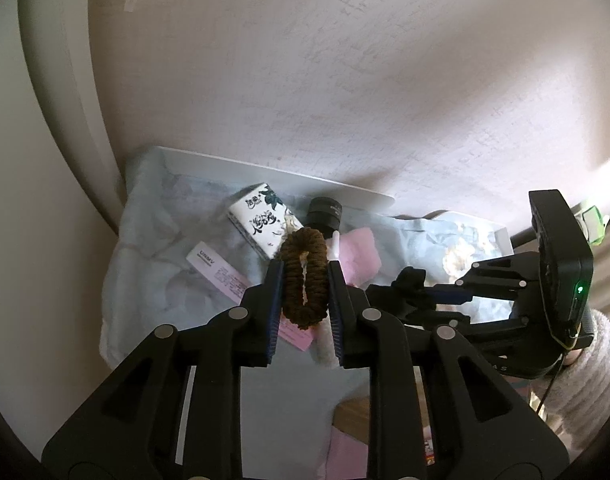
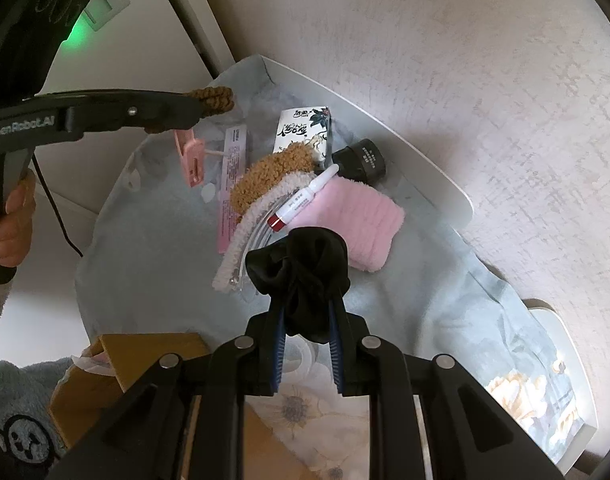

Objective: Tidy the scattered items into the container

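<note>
I have brown tie clamped left, black scrunchie clamped right; neither boxed, most items on cloth.

My left tool pinches a brown braided hair tie; my right tool pinches a black scrunchie, hanging crumpled. The brown cardboard box sits at the bench's near edge.
</note>
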Demonstrator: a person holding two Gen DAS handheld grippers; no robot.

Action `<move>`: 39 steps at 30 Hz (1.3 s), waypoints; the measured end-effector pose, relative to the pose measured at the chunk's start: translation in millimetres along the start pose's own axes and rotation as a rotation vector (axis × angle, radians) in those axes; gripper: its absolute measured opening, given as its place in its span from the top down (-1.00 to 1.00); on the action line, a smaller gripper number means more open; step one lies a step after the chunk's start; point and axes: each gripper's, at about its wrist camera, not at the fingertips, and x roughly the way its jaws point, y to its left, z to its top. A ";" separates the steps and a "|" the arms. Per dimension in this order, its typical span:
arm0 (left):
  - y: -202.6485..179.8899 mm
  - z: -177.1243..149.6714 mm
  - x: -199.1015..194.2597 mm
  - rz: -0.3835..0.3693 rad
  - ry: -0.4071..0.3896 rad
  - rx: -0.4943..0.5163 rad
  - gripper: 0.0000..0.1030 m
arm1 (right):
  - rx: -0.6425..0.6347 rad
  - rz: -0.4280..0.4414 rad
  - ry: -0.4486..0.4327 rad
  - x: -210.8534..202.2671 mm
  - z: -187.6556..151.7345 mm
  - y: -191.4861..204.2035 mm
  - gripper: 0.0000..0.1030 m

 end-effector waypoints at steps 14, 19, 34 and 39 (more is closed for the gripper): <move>-1.6 0.5 0.1 -0.048 0.006 -0.001 0.42 | 0.007 -0.006 -0.001 2.6 -7.6 4.1 0.66; -1.6 1.1 0.2 -0.044 -0.005 0.004 0.21 | -0.008 -0.005 0.001 2.0 -7.9 3.5 0.66; 13.0 -37.2 22.5 0.072 0.108 0.065 0.03 | -0.041 -0.012 0.024 7.9 -9.2 3.9 0.66; 17.2 -45.8 24.3 0.082 0.115 0.072 0.04 | -0.039 0.001 0.020 6.2 -10.0 4.1 0.65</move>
